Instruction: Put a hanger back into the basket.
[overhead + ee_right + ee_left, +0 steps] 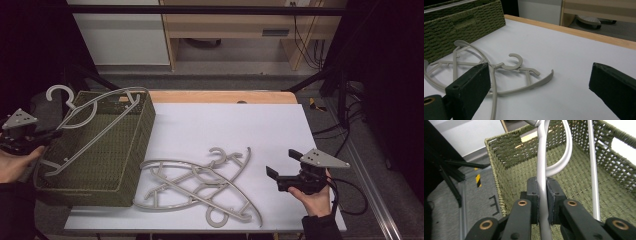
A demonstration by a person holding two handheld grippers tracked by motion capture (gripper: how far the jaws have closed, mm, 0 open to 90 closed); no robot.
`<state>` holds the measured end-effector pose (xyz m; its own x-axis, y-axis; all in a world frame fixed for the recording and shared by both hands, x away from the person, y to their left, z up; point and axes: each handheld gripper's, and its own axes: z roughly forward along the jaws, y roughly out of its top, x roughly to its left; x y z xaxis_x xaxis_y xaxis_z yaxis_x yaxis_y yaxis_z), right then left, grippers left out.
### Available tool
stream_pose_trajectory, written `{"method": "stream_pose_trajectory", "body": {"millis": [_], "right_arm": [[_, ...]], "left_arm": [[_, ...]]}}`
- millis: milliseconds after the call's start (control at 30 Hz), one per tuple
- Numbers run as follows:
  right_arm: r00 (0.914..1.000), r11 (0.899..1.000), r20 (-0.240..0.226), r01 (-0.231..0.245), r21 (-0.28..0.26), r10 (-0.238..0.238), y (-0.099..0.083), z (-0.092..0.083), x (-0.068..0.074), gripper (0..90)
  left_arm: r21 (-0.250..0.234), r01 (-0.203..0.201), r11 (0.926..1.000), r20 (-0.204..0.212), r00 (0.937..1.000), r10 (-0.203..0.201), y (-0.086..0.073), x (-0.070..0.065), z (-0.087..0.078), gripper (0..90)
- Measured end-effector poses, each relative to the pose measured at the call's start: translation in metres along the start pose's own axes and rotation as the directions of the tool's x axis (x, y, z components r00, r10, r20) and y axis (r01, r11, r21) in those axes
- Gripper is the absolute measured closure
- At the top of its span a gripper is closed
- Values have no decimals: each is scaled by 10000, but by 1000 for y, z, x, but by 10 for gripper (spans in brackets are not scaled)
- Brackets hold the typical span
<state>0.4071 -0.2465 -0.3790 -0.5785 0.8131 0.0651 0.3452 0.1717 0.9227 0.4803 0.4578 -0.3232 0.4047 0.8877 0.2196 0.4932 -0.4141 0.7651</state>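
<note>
Nearest the person, the right gripper (281, 173) hovered with jaws wide and nothing between them beside the loose hangers (200, 185) piled on the white table (270, 130); farther left, the left gripper (543, 202) clamped a grey hanger (90, 125) over the green woven basket (127, 165)

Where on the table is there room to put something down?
The far white table between basket and right edge is bare, and so is the strip by the right claw. The hangers crowd the near middle.
</note>
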Motion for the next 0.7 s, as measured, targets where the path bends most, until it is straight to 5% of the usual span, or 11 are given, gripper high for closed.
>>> {"method": "stream_pose_trajectory", "body": {"millis": [67, 400, 500, 700], "right_arm": [[10000, 10000, 6, -5, 7, 5, 0, 0, 0, 39], [10000, 10000, 49, 18, 14, -18, 0, 0, 0, 40], [10000, 10000, 42, 41, 29, -41, 0, 0, 1, 39], [10000, 9999, 30, 86, 103, -86, -1, 1, 0, 39]], "left_arm": [[298, -258, 9992, -286, 9992, 267, 1, -3, 3, 824], [603, 36, 9982, -422, 9991, -10, -13, 1, 13, 823], [1016, 92, 9948, -591, 9982, -32, -19, 2, 16, 823], [1176, 5, 9931, -249, 9997, 24, -19, -11, 31, 824]]}}
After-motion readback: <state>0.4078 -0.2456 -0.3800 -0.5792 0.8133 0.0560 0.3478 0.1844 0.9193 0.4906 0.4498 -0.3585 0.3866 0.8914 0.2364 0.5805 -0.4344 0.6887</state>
